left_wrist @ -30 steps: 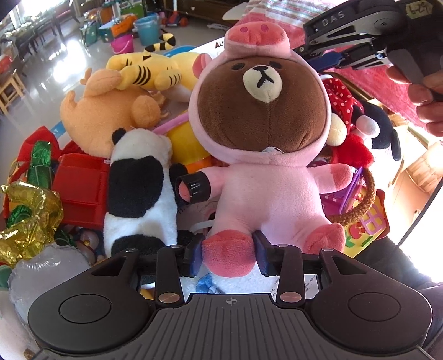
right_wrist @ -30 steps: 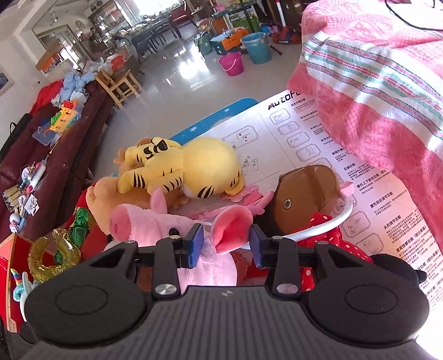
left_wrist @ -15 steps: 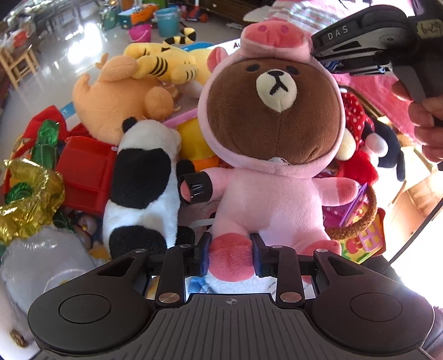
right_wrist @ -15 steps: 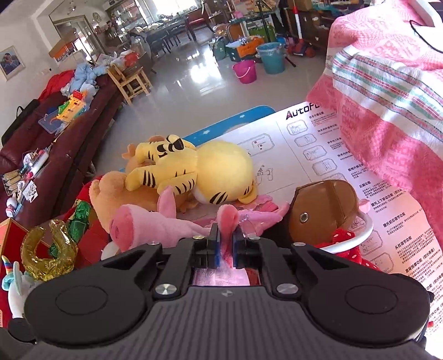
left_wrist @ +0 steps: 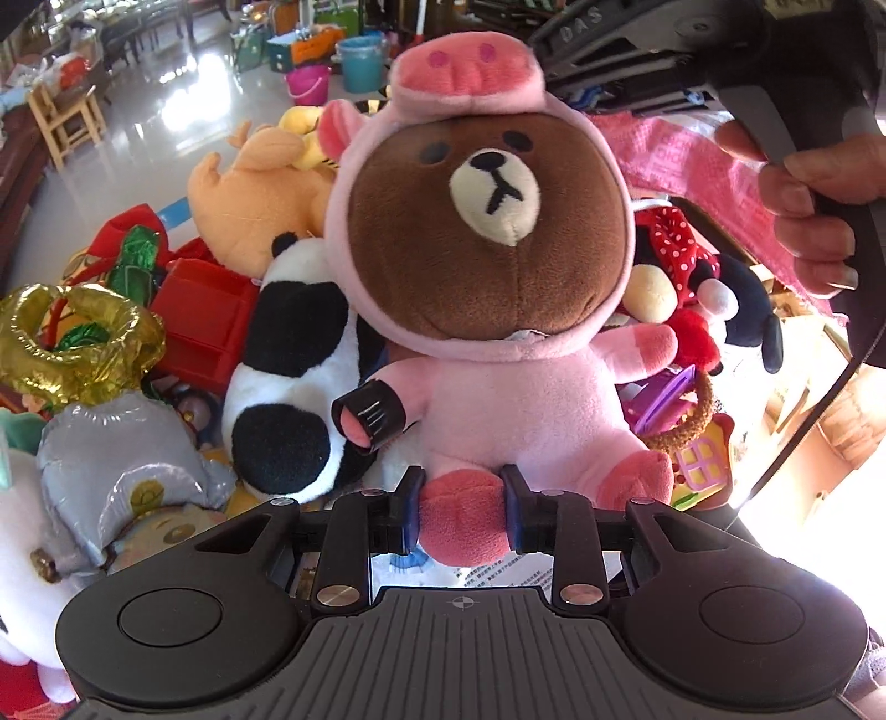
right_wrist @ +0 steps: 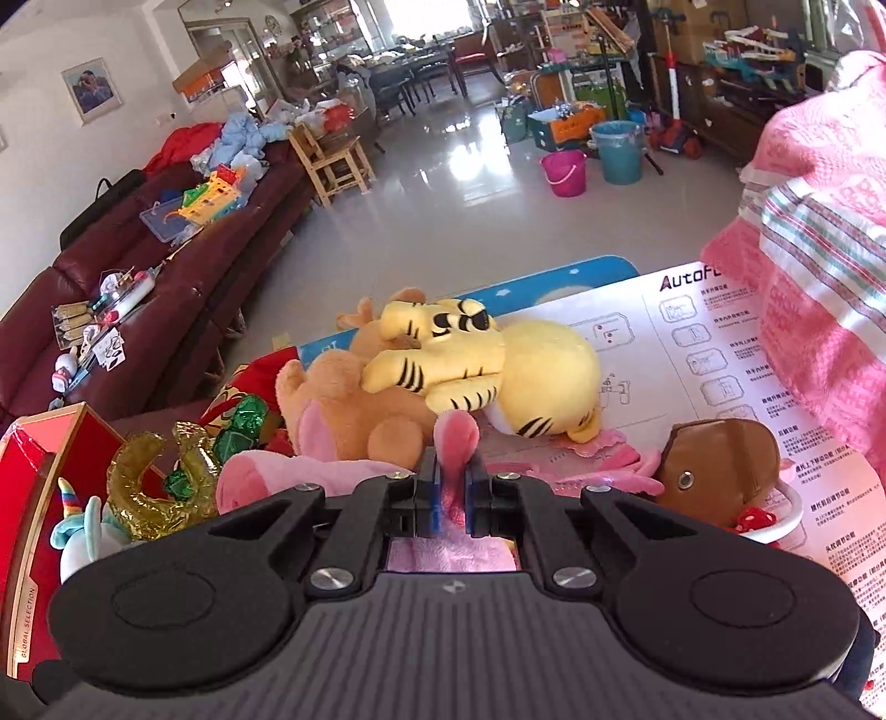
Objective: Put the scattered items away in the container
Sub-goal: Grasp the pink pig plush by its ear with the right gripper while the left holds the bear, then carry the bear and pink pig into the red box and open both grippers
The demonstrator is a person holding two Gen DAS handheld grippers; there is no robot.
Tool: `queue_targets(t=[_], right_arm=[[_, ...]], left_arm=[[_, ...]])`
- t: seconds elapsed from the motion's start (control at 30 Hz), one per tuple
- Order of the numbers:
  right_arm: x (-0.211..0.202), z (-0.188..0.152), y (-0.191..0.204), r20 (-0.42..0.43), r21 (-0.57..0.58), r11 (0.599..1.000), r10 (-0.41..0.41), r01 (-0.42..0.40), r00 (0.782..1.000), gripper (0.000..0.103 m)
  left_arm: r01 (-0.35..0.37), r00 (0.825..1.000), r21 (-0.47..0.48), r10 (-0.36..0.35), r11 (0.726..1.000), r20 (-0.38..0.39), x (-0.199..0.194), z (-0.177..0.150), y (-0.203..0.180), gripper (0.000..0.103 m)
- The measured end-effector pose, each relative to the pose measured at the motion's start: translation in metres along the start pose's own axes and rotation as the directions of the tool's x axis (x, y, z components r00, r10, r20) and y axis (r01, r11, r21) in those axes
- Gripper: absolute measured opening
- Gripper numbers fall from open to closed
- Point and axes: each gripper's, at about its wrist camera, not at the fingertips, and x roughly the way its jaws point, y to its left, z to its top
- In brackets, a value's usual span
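Observation:
A brown bear plush in a pink pig suit [left_wrist: 498,288] is held upright above a pile of toys. My left gripper [left_wrist: 462,512] is shut on its pink foot. My right gripper [right_wrist: 453,490] is shut on the plush's pink ear [right_wrist: 457,437], above the head; the right gripper body shows at the top right of the left wrist view [left_wrist: 692,50]. No container is clearly visible.
Below lie a black-and-white plush [left_wrist: 299,365], an orange plush [left_wrist: 255,194], a yellow tiger plush [right_wrist: 476,365], a red box [left_wrist: 205,321], gold foil balloon [left_wrist: 72,332], a polka-dot mouse plush [left_wrist: 686,260]. A white instruction sheet [right_wrist: 692,343] and pink blanket [right_wrist: 819,249] lie right.
My right gripper closed on the pink ear. My left gripper tightened on the foot. The bear plush has risen, and both views now sit higher over the pile.

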Motion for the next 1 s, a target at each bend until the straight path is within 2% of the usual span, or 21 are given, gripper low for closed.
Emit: queue_targets(t=[0.17,0.27,0.37,0.6,0.67,0.7,0.77,0.83,0.87,0.9,0.97,1.0], right_arm=[[0.015,-0.001,0.011,-0.029,-0.061,0.998,-0.011,0.009,1.000,0.009],[0.021,-0.005,0.004,-0.054,-0.059,0.997,-0.047,0.044,0.997,0.012],[0.009,-0.012,-0.010,-0.048,-0.052,0.997,-0.062,0.060,0.997,0.014],[-0.025,-0.038,-0.050,-0.025,-0.011,0.992,-0.128,0.128,0.991,0.030],[-0.024,-0.040,-0.053,-0.038,-0.021,0.991,-0.132,0.131,0.991,0.024],[-0.021,-0.040,-0.052,-0.052,-0.022,0.992,-0.128,0.127,0.990,0.016],[-0.017,-0.039,-0.050,-0.058,-0.016,0.993,-0.120,0.119,0.991,0.014],[-0.010,-0.033,-0.051,-0.076,0.009,0.994,-0.107,0.108,0.991,0.015],[-0.008,-0.031,-0.055,-0.084,0.039,0.994,-0.098,0.102,0.992,0.015],[-0.006,-0.030,-0.057,-0.085,0.060,0.993,-0.092,0.097,0.992,0.018],[-0.004,-0.029,-0.063,-0.078,0.103,0.990,-0.091,0.099,0.993,0.029],[-0.003,-0.029,-0.065,-0.079,0.119,0.987,-0.097,0.106,0.992,0.041]], left_arm=[[0.005,1.000,-0.057,-0.005,0.998,-0.012,0.007,-0.007,0.006,0.027],[0.013,1.000,-0.076,-0.014,0.997,-0.019,0.015,-0.008,0.006,0.028],[0.032,0.999,-0.099,-0.034,0.995,-0.019,0.019,-0.009,0.009,0.028],[0.054,0.998,-0.118,-0.057,0.992,-0.023,0.027,-0.005,0.008,0.029],[0.050,0.998,-0.113,-0.052,0.992,-0.020,0.028,-0.003,0.005,0.029],[0.048,0.999,-0.113,-0.051,0.992,-0.019,0.028,-0.002,0.004,0.029],[0.035,0.999,-0.097,-0.037,0.995,-0.018,0.027,-0.002,-0.001,0.030],[0.006,1.000,-0.067,-0.007,0.998,-0.008,0.026,-0.004,-0.004,0.040],[-0.011,1.000,-0.061,0.010,0.998,-0.003,0.026,-0.006,-0.003,0.051],[-0.026,1.000,-0.057,0.027,0.998,0.006,0.026,-0.007,-0.003,0.057],[-0.057,0.998,-0.048,0.058,0.997,0.018,0.027,-0.009,0.001,0.066],[-0.055,0.998,-0.046,0.055,0.997,0.013,0.028,-0.008,0.002,0.067]])
